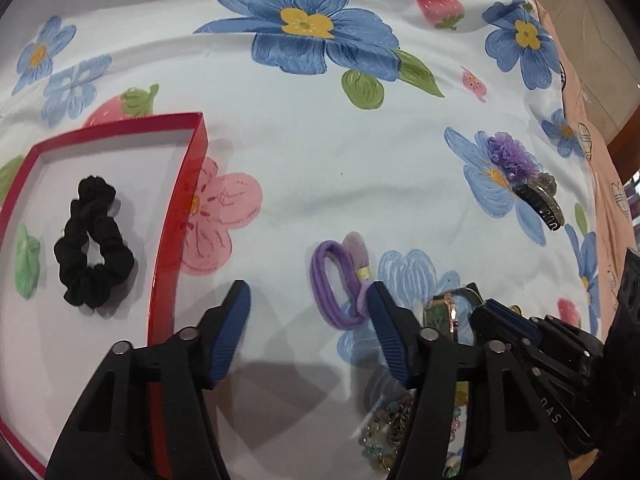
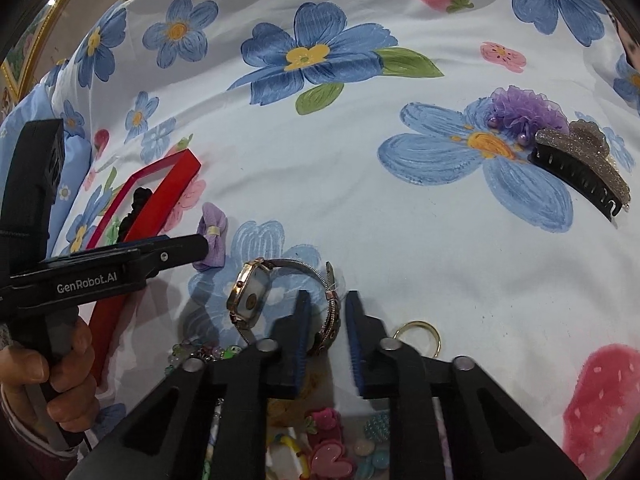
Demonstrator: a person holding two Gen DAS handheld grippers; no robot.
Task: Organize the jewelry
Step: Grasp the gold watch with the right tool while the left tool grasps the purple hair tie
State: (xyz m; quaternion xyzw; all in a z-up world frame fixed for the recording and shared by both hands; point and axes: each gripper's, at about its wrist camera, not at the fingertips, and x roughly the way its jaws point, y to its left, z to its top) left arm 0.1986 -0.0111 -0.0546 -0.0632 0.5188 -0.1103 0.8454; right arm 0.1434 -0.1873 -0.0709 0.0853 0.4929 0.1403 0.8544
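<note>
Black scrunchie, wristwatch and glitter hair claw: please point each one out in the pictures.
black scrunchie (image 1: 94,250): left wrist view, on its gathered fabric ring.
wristwatch (image 2: 249,294): right wrist view, on its pale dial.
glitter hair claw (image 2: 580,160): right wrist view, on its glittery back.

Both hand-held grippers are angled steeply down. The left hand-held gripper (image 1: 308,322) has its blue-padded fingers (image 1: 230,336) spread well apart with nothing between them. In the right wrist view you can see the person's left hand (image 2: 48,368) wrapped around its grip, fingers curled. The right hand-held gripper (image 2: 326,336) has its jaws drawn in close; the pads look like they're pinching something, though the gap's hard to judge through the fisheye.
</note>
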